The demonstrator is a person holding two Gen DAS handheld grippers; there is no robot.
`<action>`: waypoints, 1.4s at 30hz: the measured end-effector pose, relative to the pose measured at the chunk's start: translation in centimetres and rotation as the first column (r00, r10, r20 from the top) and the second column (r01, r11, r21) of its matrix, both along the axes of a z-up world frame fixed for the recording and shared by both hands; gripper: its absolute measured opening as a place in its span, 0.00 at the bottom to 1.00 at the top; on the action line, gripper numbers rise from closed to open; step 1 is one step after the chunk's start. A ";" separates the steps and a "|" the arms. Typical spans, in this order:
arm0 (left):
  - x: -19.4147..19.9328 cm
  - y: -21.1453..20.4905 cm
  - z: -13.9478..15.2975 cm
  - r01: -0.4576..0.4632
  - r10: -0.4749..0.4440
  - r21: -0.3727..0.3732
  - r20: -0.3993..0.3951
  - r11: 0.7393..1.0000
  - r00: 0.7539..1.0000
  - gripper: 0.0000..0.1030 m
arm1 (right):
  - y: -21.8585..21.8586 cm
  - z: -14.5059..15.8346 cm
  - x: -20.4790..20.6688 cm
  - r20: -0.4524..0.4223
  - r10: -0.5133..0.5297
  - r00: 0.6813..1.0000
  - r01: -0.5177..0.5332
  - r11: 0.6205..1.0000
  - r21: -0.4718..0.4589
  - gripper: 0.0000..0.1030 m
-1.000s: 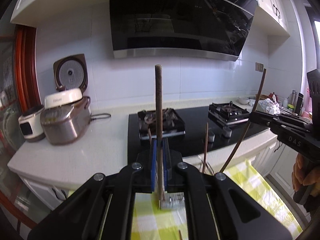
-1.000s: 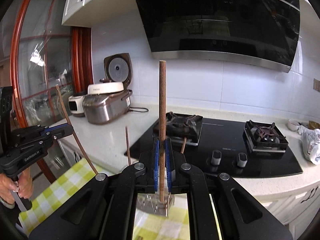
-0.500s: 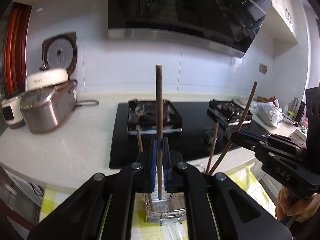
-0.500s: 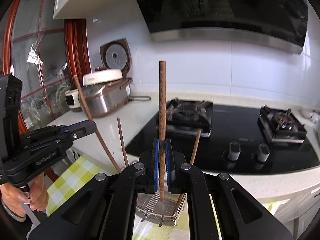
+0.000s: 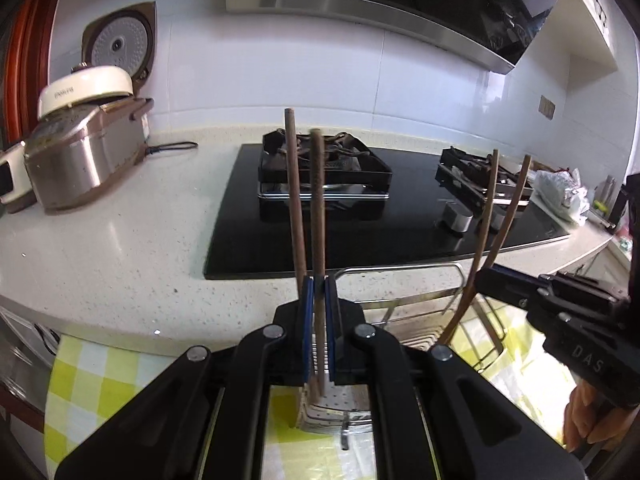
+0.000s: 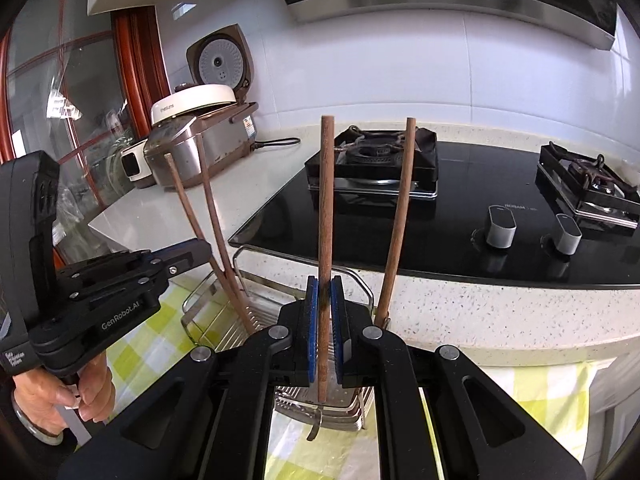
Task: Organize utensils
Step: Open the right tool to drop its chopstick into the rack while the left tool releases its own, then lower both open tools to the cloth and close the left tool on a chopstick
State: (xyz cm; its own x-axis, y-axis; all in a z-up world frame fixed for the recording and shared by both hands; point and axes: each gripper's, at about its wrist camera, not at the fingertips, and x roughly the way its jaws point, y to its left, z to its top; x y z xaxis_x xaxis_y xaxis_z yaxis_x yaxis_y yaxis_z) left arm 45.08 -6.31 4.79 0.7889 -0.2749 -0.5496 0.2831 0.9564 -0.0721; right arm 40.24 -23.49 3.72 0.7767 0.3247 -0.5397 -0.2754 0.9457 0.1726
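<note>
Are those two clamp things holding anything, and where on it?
Yes. The left gripper and the right gripper each clamp one upright brown chopstick near its lower end, above the metal rack.

Left gripper (image 5: 316,320) tipped below level, blue pads clamped tight on a thin upright stick (image 5: 318,216). Right gripper (image 6: 325,328) pitched the same way, pads likewise closed on a second stick (image 6: 325,216). Both sit side by side. A bare hand (image 6: 60,396) wraps the left handle; another hand (image 5: 588,416) wraps the right handle.
</note>
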 end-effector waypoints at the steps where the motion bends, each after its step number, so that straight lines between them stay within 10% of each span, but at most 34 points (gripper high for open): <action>1: -0.1 0.1 0.0 0.002 -0.002 0.003 0.000 1.000 1.000 0.06 | -0.1 -0.1 0.0 -0.002 -0.004 1.000 0.004 1.000 0.005 0.09; 4: -0.4 0.3 0.0 -0.010 0.010 0.014 0.005 1.000 1.000 0.06 | -0.2 -0.2 0.0 -0.011 -0.010 1.000 0.010 1.000 -0.010 0.20; 7: -0.8 0.6 0.2 -0.019 0.019 0.020 0.004 1.000 1.000 0.13 | -0.6 0.0 -0.5 0.003 -0.015 1.000 0.015 1.000 -0.006 0.69; 16: -5.7 2.7 2.2 -0.083 0.081 0.016 0.086 0.996 0.993 0.60 | -2.3 1.8 -4.5 0.055 -0.040 0.998 0.039 0.999 0.022 0.69; 25: -14.1 4.9 0.6 -0.103 0.100 0.019 0.108 0.995 0.989 0.85 | -4.2 -1.0 -11.2 0.024 -0.066 0.998 0.065 0.997 0.037 0.70; 42: -23.5 6.3 -9.8 -0.109 0.106 -0.017 -0.129 0.994 0.986 0.95 | -5.1 -11.0 -22.8 -0.102 -0.110 0.989 0.112 0.994 0.017 0.74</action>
State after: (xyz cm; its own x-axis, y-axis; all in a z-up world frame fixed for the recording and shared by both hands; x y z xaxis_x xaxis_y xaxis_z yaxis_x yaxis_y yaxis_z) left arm 21.53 -0.03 -4.96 0.7382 -0.2065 -0.6422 0.1654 0.9783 -0.1245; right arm 17.41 -28.64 -7.25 0.7506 0.2521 -0.6108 -0.1488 0.9651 0.2154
